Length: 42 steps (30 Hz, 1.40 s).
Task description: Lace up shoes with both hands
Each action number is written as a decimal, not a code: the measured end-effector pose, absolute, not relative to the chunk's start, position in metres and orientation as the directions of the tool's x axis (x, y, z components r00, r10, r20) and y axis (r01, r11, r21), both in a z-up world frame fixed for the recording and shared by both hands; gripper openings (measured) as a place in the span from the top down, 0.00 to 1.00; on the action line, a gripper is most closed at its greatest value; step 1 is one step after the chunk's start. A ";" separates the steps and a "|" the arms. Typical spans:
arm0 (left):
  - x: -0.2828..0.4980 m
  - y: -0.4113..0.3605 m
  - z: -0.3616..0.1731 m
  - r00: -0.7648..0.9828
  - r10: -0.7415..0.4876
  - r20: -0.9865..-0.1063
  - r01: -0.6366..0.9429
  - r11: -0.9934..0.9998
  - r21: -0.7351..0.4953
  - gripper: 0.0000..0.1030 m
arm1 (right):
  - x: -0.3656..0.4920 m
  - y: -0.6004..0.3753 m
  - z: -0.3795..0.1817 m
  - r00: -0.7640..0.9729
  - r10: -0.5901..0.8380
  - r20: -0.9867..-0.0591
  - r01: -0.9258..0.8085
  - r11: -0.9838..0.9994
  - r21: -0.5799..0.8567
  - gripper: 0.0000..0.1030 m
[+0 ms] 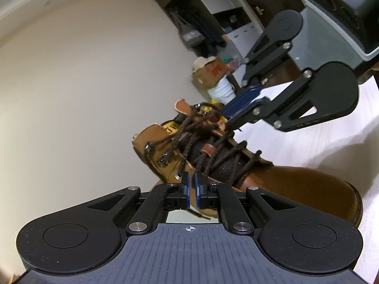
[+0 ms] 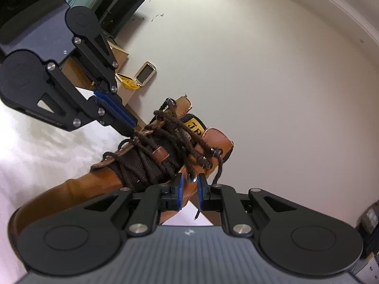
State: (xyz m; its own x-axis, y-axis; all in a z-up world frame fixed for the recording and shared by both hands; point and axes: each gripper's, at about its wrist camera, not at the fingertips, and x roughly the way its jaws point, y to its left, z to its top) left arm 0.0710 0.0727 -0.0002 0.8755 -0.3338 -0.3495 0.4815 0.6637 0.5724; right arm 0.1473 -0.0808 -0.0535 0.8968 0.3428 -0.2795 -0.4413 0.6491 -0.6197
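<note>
A tan leather boot (image 1: 284,184) (image 2: 71,189) with dark brown laces (image 1: 213,151) (image 2: 151,156) rests on a white surface. The laces criss-cross up the tongue to metal hooks at the ankle. My left gripper (image 1: 191,179) (image 2: 130,130) sits against one side of the boot's collar, jaws a narrow gap apart, with no lace clamped between the pads. On the opposite side, my right gripper (image 2: 190,179) (image 1: 226,119) stands open, and a metal hook (image 2: 193,177) shows in its gap. A loose lace end (image 2: 219,170) hangs beside its right finger.
The white surface (image 1: 308,142) (image 2: 35,146) stretches away under the boot. Behind it stand a cardboard box (image 1: 208,73), a white bucket (image 1: 220,90) and a dark cabinet (image 1: 189,23). A plain pale wall (image 2: 284,82) fills the rest.
</note>
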 end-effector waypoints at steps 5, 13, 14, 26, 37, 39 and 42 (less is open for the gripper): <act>0.067 0.073 -0.004 0.879 -0.319 -0.354 0.475 0.635 0.609 0.92 | 0.145 -0.084 -0.054 0.897 0.344 -0.278 -0.440 0.623 -0.646 0.88; 0.068 0.074 -0.012 0.880 -0.307 -0.363 0.475 0.620 0.625 0.91 | 0.144 -0.074 -0.061 0.909 0.334 -0.249 -0.403 0.553 -0.730 0.91; 0.068 0.075 -0.012 0.880 -0.307 -0.363 0.474 0.618 0.627 0.91 | 0.144 -0.074 -0.062 0.909 0.334 -0.249 -0.402 0.549 -0.733 0.92; 0.069 0.062 -0.009 0.866 -0.354 -0.353 0.500 0.630 0.594 0.99 | 0.140 -0.072 -0.046 0.858 0.406 -0.315 -0.511 0.602 -0.614 0.99; 0.056 0.093 0.000 0.891 -0.322 -0.319 0.452 0.683 0.573 0.94 | 0.139 -0.081 -0.049 0.905 0.353 -0.236 -0.418 0.638 -0.646 0.95; 0.060 0.096 -0.003 0.900 -0.300 -0.316 0.434 0.680 0.591 0.94 | 0.146 -0.084 -0.049 0.909 0.337 -0.244 -0.412 0.653 -0.635 0.95; 0.067 0.086 -0.006 0.899 -0.301 -0.319 0.438 0.648 0.623 0.94 | 0.148 -0.091 -0.051 0.912 0.324 -0.251 -0.408 0.658 -0.633 0.95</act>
